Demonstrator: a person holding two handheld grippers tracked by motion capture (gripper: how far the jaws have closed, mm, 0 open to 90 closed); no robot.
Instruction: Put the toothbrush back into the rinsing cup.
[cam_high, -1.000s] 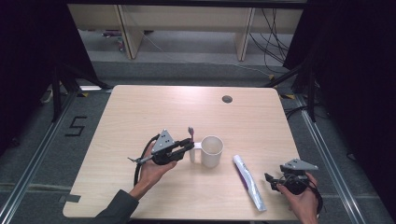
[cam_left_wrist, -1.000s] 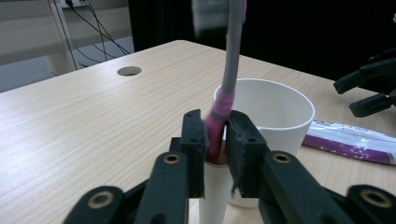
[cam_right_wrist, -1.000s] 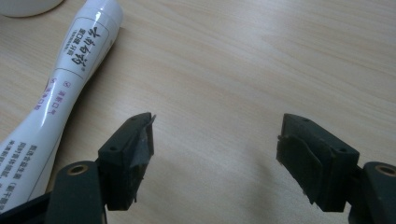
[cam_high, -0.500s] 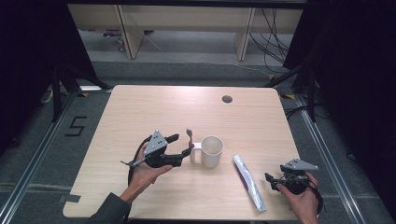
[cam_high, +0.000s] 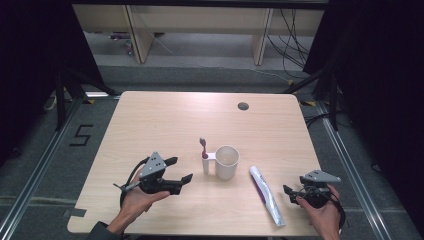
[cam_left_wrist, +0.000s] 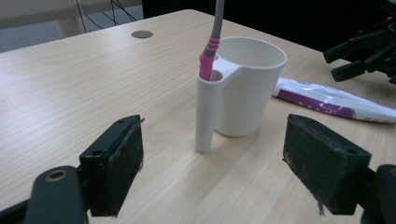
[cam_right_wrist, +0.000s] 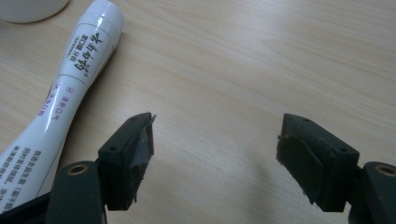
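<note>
A white cup (cam_high: 227, 161) (cam_left_wrist: 247, 86) stands on the table's middle, with a pink-and-grey toothbrush (cam_high: 203, 148) (cam_left_wrist: 209, 46) upright in its side holder (cam_left_wrist: 206, 112). My left gripper (cam_high: 179, 170) (cam_left_wrist: 212, 170) sits a short way left of the cup; its jaws have just been opening and nothing is between them. A white toothpaste tube (cam_high: 267, 194) (cam_left_wrist: 327, 100) (cam_right_wrist: 56, 100) lies flat to the right of the cup. My right gripper (cam_high: 289, 192) (cam_right_wrist: 212, 158) stands open just right of the tube, empty.
The wooden table (cam_high: 165, 125) has a round cable hole (cam_high: 243, 106) (cam_left_wrist: 142, 34) near its far edge. Dark floor and black frames surround it, and a light bench (cam_high: 200, 20) stands beyond the far side.
My left gripper has let go of the toothbrush and drawn back to the left from the cup, jaws now wide. The toothbrush stays upright in the holder. My right gripper has not moved.
</note>
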